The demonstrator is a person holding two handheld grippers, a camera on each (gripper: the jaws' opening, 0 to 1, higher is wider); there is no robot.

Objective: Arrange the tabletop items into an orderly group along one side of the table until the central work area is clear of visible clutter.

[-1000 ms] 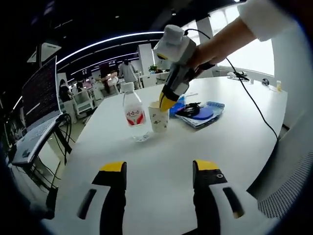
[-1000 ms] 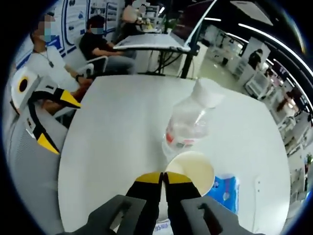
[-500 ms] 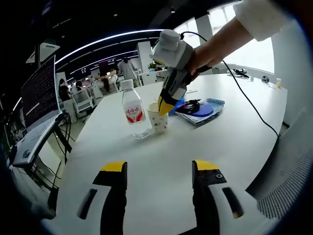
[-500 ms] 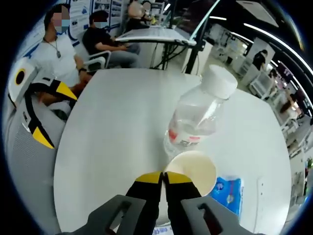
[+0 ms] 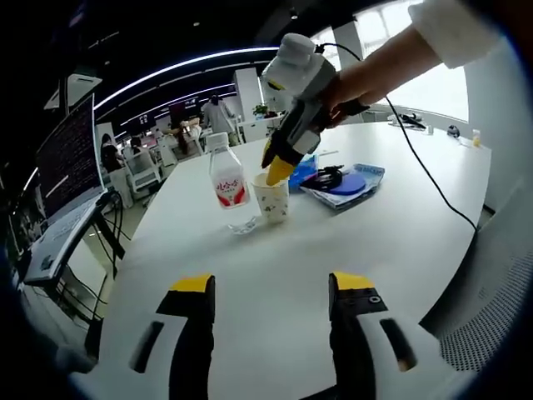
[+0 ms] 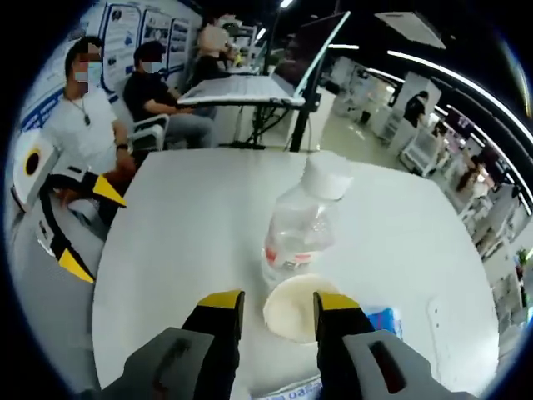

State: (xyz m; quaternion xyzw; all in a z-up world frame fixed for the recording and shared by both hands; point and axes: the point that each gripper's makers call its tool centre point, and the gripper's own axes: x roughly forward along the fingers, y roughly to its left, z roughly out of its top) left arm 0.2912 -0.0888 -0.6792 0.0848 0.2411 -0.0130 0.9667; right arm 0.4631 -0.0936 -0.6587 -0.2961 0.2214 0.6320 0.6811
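Observation:
A white paper cup (image 5: 273, 201) stands on the white table (image 5: 275, 258) right beside a clear water bottle (image 5: 227, 187) with a red label. My right gripper (image 5: 276, 166) hovers just above the cup's rim, held by a hand. In the right gripper view its yellow-tipped jaws stand apart, my right gripper (image 6: 276, 303) open over the cup (image 6: 293, 312), with the bottle (image 6: 298, 236) just beyond. My left gripper (image 5: 271, 285) is open over bare table, well short of the cup. It also appears as my left gripper (image 6: 77, 225) at the table's left edge.
A flat blue tray with a black cable and blue items (image 5: 343, 186) lies just right of the cup; a blue pack (image 6: 386, 322) sits beside it. A laptop on a stand (image 5: 58, 233) stands off the table's left side. Seated people (image 6: 92, 133) are beyond the table.
My right gripper's jaws, shut on the cup's rim before, have opened and let it go. The gripper has lifted slightly. Cup and bottle stay put.

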